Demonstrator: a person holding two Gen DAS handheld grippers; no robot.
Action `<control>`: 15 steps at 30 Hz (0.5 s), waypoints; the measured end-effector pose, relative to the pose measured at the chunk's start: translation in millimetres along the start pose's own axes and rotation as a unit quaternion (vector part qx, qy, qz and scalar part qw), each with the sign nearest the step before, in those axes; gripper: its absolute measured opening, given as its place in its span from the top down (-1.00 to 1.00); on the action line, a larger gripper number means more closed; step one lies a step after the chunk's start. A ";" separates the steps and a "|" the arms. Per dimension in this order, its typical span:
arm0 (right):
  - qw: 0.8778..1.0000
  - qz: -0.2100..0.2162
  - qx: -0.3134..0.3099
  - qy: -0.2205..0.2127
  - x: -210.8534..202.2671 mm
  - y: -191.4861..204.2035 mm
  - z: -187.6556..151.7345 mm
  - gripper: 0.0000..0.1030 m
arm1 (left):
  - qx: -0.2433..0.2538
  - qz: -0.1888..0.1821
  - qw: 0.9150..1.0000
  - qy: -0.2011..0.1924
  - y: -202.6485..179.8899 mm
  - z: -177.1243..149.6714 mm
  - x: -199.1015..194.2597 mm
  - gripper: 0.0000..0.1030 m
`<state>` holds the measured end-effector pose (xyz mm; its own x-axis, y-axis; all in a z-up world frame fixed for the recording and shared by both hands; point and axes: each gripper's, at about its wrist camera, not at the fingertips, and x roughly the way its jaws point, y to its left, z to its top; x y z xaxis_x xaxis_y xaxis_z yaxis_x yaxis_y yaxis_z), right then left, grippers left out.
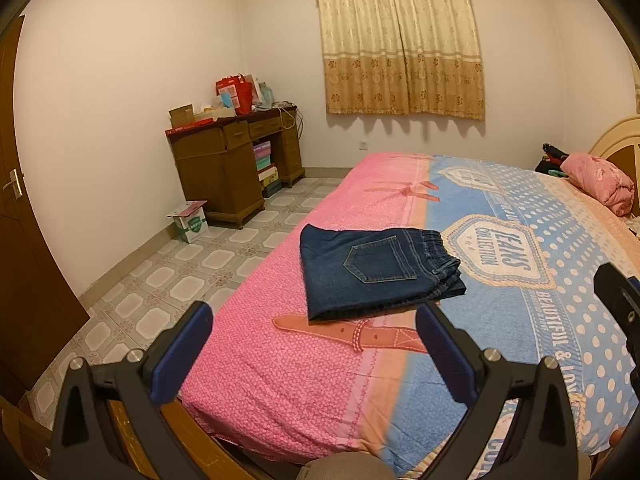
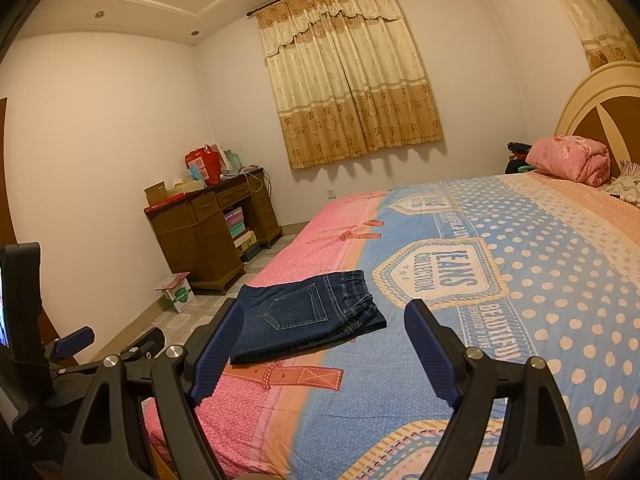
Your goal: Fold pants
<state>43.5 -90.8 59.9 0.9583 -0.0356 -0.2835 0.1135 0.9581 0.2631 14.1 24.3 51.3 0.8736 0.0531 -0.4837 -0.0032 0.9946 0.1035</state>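
Left wrist: pants (image 1: 376, 270) on bed (image 1: 280, 360).

The bedsheet (image 1: 500, 240) carried the only legible print. A badge just at 3 o'clock of the folded jeans (image 1: 376, 272) read "JEANS COLLECTION", turned sideways. At 5 o'clock of that badge a sideways line read "BEAUTIFUL & LOV", cut off. The white box (image 1: 192, 222) on the floor bore a green shield emblem, its lettering too small to read.
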 end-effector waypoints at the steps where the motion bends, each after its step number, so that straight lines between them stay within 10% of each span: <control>1: 1.000 0.000 0.000 -0.001 -1.0 -0.5 -0.3 -0.62 | 0.000 0.000 1.000 0.000 -0.1 0.0 -0.3 -1.00; 15: 1.000 -0.003 0.003 -0.005 -5.7 0.6 1.1 -0.62 | 0.017 0.036 0.999 -0.005 -8.7 4.5 -2.1 -1.00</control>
<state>38.4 -90.3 62.7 0.9601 -0.0436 -0.2762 0.1202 0.9562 0.2670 14.5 15.2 55.3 0.8765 0.1226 -0.4655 -0.0487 0.9847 0.1676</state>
